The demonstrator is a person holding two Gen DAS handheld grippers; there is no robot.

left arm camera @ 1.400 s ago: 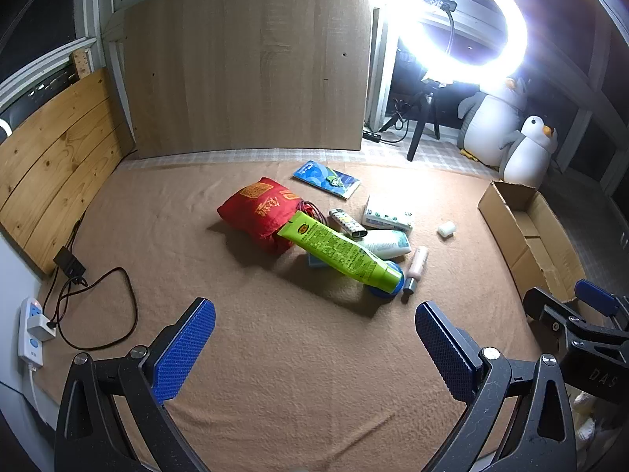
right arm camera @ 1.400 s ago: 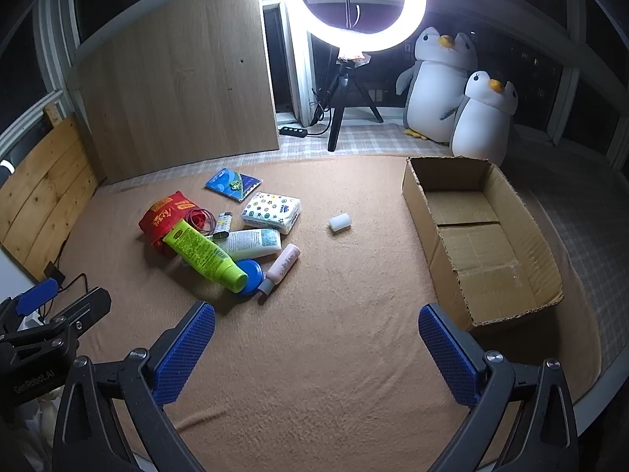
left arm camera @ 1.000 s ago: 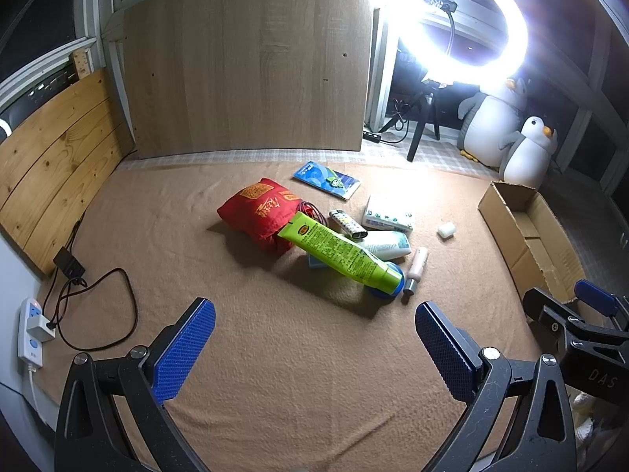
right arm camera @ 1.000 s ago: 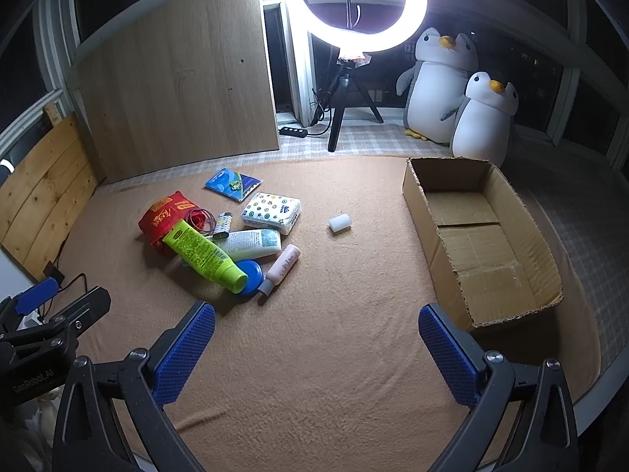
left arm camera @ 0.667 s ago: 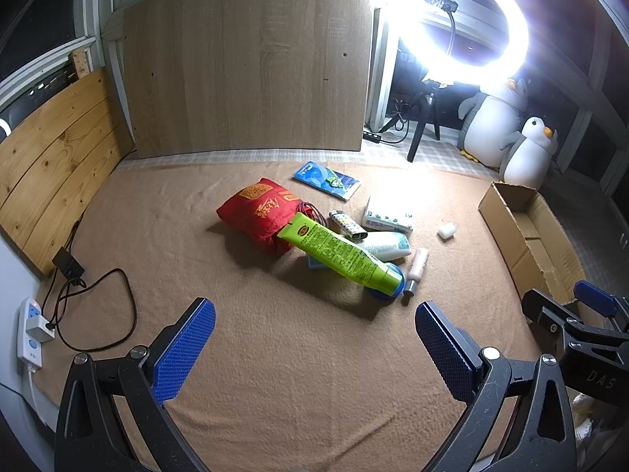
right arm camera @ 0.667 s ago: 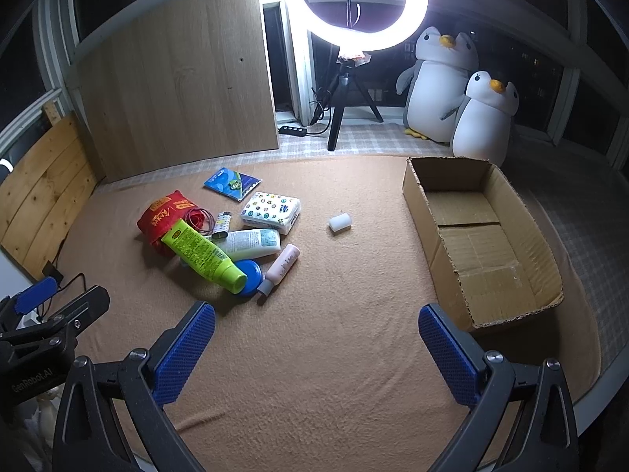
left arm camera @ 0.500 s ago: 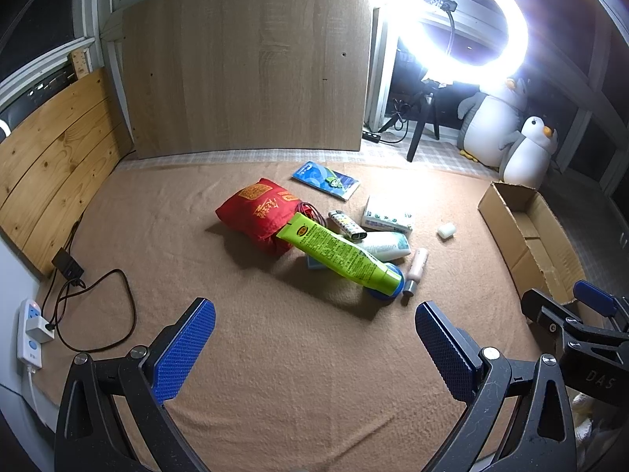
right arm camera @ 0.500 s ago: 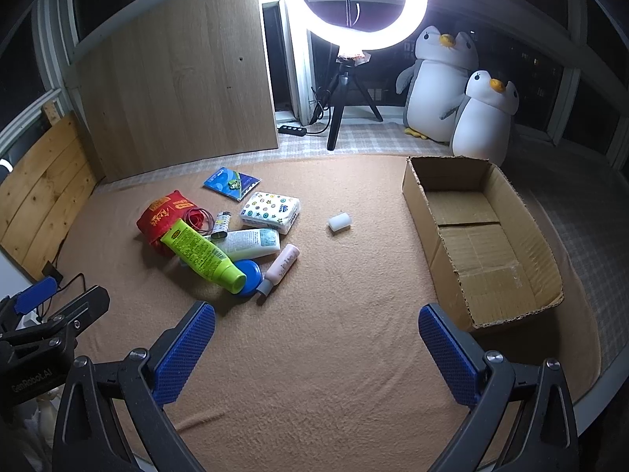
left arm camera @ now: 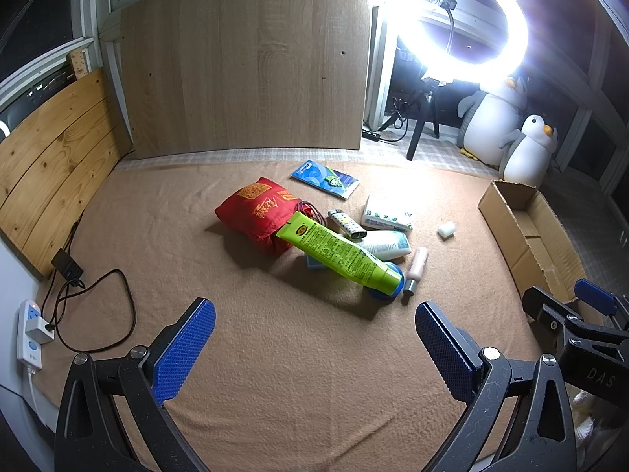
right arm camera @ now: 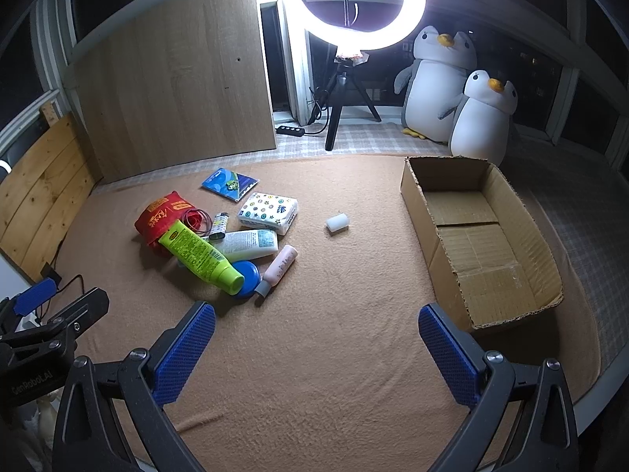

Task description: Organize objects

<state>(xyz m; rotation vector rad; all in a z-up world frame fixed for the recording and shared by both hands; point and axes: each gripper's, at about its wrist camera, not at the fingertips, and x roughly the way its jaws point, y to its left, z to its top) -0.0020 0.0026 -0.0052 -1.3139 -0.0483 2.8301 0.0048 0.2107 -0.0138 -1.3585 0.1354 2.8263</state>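
Right wrist view shows your right gripper (right arm camera: 316, 348) spread wide and empty above the blanket (right arm camera: 334, 354); your left gripper (left arm camera: 314, 348) is likewise apart, holding nothing. The cardboard box (right arm camera: 477, 236) sits open and empty to the right, well apart from the cluttered pile. I'd start with the green tube (right arm camera: 200, 257), which lies on top: grip across its middle, lift straight up, and avoid dragging the blue lid (right arm camera: 247, 271) beneath its cap.

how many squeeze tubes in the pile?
2: green tube, tail propped on the red pouch, cap over the blue lid; white tube beside it. Others may be hidden underneath.
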